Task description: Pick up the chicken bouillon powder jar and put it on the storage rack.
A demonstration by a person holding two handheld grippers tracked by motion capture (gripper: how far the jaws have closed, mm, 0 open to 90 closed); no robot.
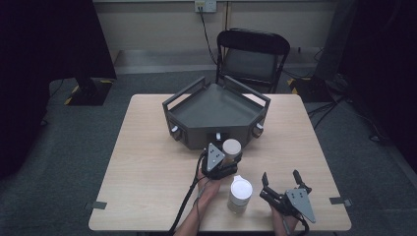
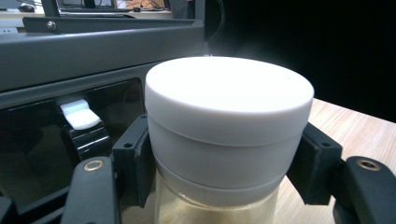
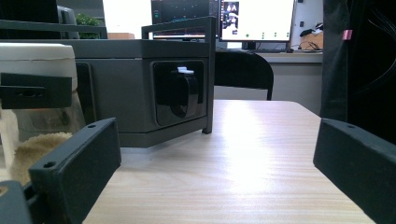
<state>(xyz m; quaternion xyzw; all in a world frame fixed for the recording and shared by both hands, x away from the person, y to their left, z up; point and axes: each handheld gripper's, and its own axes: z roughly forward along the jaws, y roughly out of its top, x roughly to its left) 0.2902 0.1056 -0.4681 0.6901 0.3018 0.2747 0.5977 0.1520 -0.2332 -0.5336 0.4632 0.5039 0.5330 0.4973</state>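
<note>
The jar with the white lid (image 2: 229, 100) sits between the two black jaws of the left claw (image 1: 222, 160), which close on it just under the lid, one pad pressing each side. It holds a pale, grainy filling in its clear lower part. From the high view this jar (image 1: 231, 147) stands just in front of the grey tray unit (image 1: 216, 115), near its front wall, and I cannot tell whether its base rests on the surface (image 1: 147, 172) or is slightly lifted.

A second jar (image 1: 240, 192) stands nearer the person, between the two hands, upright on the surface. The right claw (image 1: 281, 181) lies to its right, jaws spread wide and holding nothing.

The grip is high, on the smooth band below the lid, so the heavier filled part hangs beneath; a quick swing could let the jar slip or tilt in the pads. The tray unit's front is close, and a forward push could knock the jar against it.
</note>
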